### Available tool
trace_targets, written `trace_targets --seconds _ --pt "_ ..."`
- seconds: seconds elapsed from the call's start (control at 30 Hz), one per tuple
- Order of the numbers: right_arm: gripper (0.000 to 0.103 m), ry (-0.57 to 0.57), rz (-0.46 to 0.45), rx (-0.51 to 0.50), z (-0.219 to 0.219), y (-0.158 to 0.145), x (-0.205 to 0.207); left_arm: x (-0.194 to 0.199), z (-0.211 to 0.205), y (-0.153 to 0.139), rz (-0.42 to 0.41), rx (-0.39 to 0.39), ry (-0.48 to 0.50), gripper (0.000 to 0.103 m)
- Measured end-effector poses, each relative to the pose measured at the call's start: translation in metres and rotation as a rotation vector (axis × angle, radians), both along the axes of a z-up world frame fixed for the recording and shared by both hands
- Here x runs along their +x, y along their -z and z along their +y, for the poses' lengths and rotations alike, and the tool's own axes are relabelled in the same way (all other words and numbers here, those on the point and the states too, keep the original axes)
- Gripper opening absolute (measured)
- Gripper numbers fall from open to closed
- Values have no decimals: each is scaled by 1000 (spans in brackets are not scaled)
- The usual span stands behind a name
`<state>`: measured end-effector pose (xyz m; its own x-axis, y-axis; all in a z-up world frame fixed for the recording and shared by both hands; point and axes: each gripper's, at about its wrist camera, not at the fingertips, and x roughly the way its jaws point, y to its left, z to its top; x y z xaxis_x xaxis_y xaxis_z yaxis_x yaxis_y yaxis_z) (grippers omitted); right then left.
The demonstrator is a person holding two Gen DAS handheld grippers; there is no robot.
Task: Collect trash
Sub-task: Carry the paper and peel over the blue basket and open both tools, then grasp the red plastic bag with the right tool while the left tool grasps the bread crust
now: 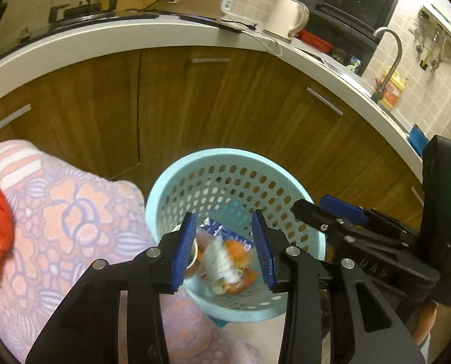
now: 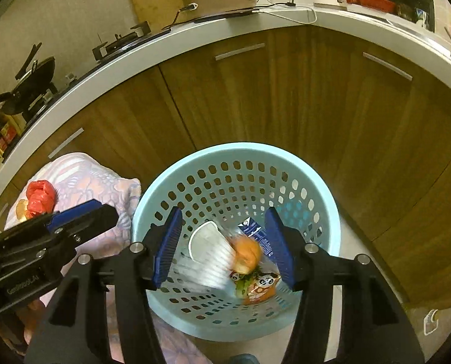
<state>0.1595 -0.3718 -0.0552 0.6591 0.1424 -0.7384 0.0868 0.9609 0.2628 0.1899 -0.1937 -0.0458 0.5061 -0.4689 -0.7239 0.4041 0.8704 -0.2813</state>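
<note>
A light blue perforated basket (image 2: 237, 148) stands on the floor by the cabinets. Inside it lie a blue carton (image 2: 256, 230) and an orange panda packet (image 2: 262, 288). A white paper cup (image 2: 207, 254) and an orange round lump (image 2: 248, 254) appear blurred above them. My right gripper (image 2: 224, 248) hangs open over the basket's mouth, pads touching nothing. My left gripper (image 1: 224, 248) is open over the same basket (image 1: 225, 154), with the blurred cup (image 1: 222, 261) below its pads. Each gripper shows in the other's view, the right gripper (image 1: 316, 209) and the left gripper (image 2: 102, 209).
A crumpled red bag (image 2: 40, 195) lies on a floral cloth (image 2: 104, 182) left of the basket. Wooden cabinet doors (image 2: 256, 97) rise right behind it under a white counter (image 2: 152, 51). A kettle (image 1: 289, 18) and tap (image 1: 391, 57) stand on the counter.
</note>
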Motion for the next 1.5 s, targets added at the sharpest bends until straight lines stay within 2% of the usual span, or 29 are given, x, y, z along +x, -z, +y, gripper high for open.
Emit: trace_targets --seconds 0.23,0.47,0.8,0.9,0.97,1.13,1.23,1.27,1.33,1.5 --pt "53 -40 -32 -14 19 -14 -5 -10 29 -13 -22 -19 -47 36" --pt "53 -138 -74 -25 65 -32 -5 -24 79 -29 -45 -74 -131 36" --pt "53 -273 -92 -39 135 -45 2 -41 177 -50 -82 -103 -334 36" --pt "53 -324 -96 -45 159 -49 5 -44 206 -51 -86 -109 -394 41" --pt "53 -354 -99 -51 174 -51 7 -47 224 -50 -81 -109 -434 44" --pt "53 -417 -107 -70 209 -55 15 -51 267 -39 -60 -110 -534 44" --pt "53 -440 -105 -66 229 -51 23 -53 268 -32 -105 40 -597 48" --pt "53 -446 -102 -59 232 -49 26 -52 267 -26 -105 66 -599 48" --pt "54 -458 -92 -28 242 -43 33 -51 271 -14 -85 49 -603 48" --pt "65 -474 -82 3 265 -36 47 -50 289 3 -67 -10 -645 48"
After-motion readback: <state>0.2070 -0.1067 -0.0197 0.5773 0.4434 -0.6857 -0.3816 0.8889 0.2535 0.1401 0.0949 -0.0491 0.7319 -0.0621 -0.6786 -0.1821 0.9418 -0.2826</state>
